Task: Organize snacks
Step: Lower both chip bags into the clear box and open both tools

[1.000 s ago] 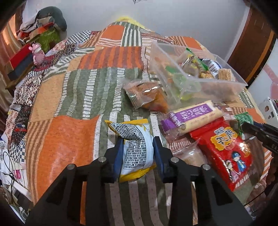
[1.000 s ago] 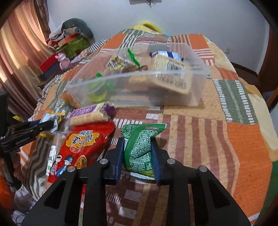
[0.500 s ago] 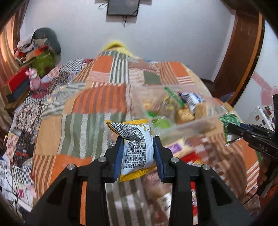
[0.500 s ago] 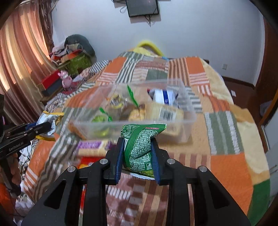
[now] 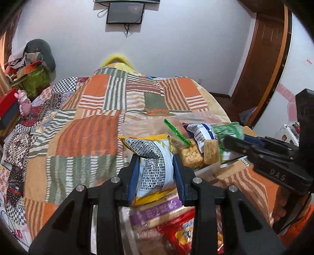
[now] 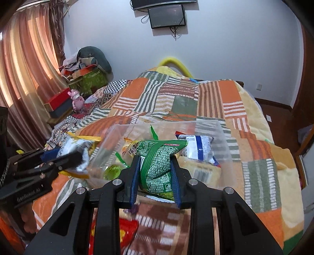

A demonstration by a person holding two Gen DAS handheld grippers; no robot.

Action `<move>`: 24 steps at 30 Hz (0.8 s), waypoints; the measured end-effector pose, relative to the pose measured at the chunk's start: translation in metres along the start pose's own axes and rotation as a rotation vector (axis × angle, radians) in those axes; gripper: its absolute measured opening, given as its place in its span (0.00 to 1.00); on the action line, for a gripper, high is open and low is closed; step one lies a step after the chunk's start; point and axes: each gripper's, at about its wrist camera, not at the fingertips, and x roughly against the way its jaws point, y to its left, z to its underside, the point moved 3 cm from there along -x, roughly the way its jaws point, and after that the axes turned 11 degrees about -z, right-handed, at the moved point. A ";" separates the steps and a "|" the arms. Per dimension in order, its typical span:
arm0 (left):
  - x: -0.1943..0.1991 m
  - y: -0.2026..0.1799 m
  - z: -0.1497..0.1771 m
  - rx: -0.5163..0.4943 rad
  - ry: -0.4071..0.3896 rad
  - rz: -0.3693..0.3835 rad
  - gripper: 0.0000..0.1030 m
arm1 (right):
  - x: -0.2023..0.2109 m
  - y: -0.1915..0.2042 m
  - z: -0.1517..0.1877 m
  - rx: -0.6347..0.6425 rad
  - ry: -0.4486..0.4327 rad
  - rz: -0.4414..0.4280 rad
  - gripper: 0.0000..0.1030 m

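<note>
Right tool (image 6: 156,173) grips green packet (image 6: 159,162) over snack-filled clear bin (image 6: 223,137).

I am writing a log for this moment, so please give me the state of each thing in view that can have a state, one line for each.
Left gripper: jaws shut on the yellow snack bag.
Yellow snack bag: held, lifted off the bed.
Right gripper: jaws shut on the green snack bag.
Green snack bag: held, lifted.
Clear plastic bin: open, no lid, partly filled with snacks.
Red snack bag: lying on the bed.
Wall screen: dark.
</note>
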 end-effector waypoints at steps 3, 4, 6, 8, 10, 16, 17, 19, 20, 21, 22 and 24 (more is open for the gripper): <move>-0.015 -0.007 -0.005 -0.009 0.014 0.004 0.33 | -0.014 -0.006 -0.001 -0.010 0.017 -0.004 0.26; -0.019 -0.008 -0.006 -0.011 0.018 0.005 0.33 | -0.018 -0.007 -0.001 -0.012 0.023 -0.006 0.26; -0.028 -0.011 -0.007 -0.013 0.028 0.009 0.33 | -0.027 -0.010 0.000 -0.015 0.041 -0.010 0.26; -0.035 -0.013 -0.007 -0.016 0.038 0.013 0.33 | -0.036 -0.012 0.001 -0.015 0.059 -0.011 0.26; -0.041 -0.015 -0.007 -0.021 0.045 0.014 0.33 | -0.041 -0.013 0.002 -0.016 0.072 -0.015 0.26; -0.058 -0.020 -0.003 -0.036 0.073 0.011 0.33 | -0.053 -0.019 0.006 -0.024 0.106 -0.025 0.26; -0.062 -0.021 -0.002 -0.039 0.080 0.012 0.33 | -0.054 -0.020 0.007 -0.027 0.114 -0.026 0.26; -0.065 -0.022 0.000 -0.044 0.089 0.010 0.33 | -0.056 -0.022 0.009 -0.030 0.128 -0.037 0.26; -0.067 -0.022 0.002 -0.048 0.094 0.006 0.33 | -0.057 -0.021 0.009 -0.029 0.132 -0.038 0.26; -0.069 -0.023 0.003 -0.051 0.100 0.002 0.33 | -0.057 -0.021 0.009 -0.026 0.134 -0.036 0.27; -0.071 -0.023 0.004 -0.053 0.102 -0.003 0.33 | -0.057 -0.020 0.009 -0.022 0.135 -0.031 0.27; -0.072 -0.023 0.005 -0.051 0.103 -0.004 0.33 | -0.057 -0.018 0.009 -0.010 0.137 -0.018 0.27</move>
